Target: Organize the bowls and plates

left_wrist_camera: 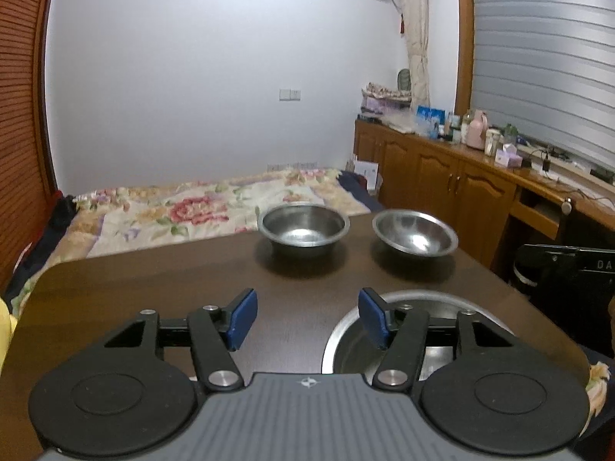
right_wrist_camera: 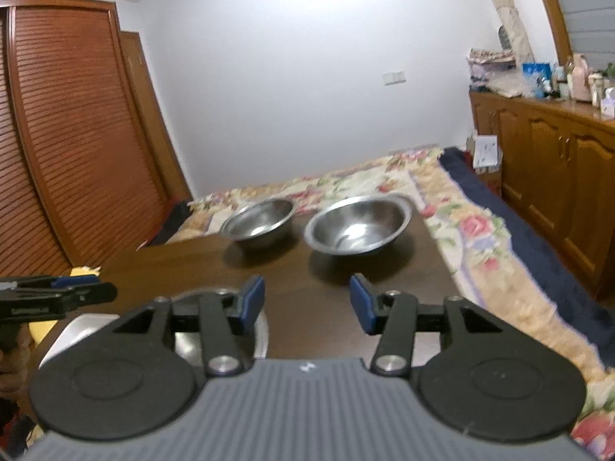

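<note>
Both grippers are held over a dark wooden table [left_wrist_camera: 153, 288]. Left gripper [left_wrist_camera: 307, 319] is spread fairly wide with nothing pinched between its blue pads [left_wrist_camera: 242, 319], and a steel plate [left_wrist_camera: 346, 330] is seen lying flat right under its right-hand finger. Right gripper [right_wrist_camera: 307, 301] is opened up about the same, also empty, with that plate [right_wrist_camera: 257, 330] partly hidden behind its left-hand finger. Two steel bowls are parked upright side by side near the far edge of the table, close but not touching: a deeper bowl [left_wrist_camera: 305, 228] and a shallower bowl [left_wrist_camera: 415, 232]. A floral bedspread [left_wrist_camera: 173, 207] is spread out just past the table.
</note>
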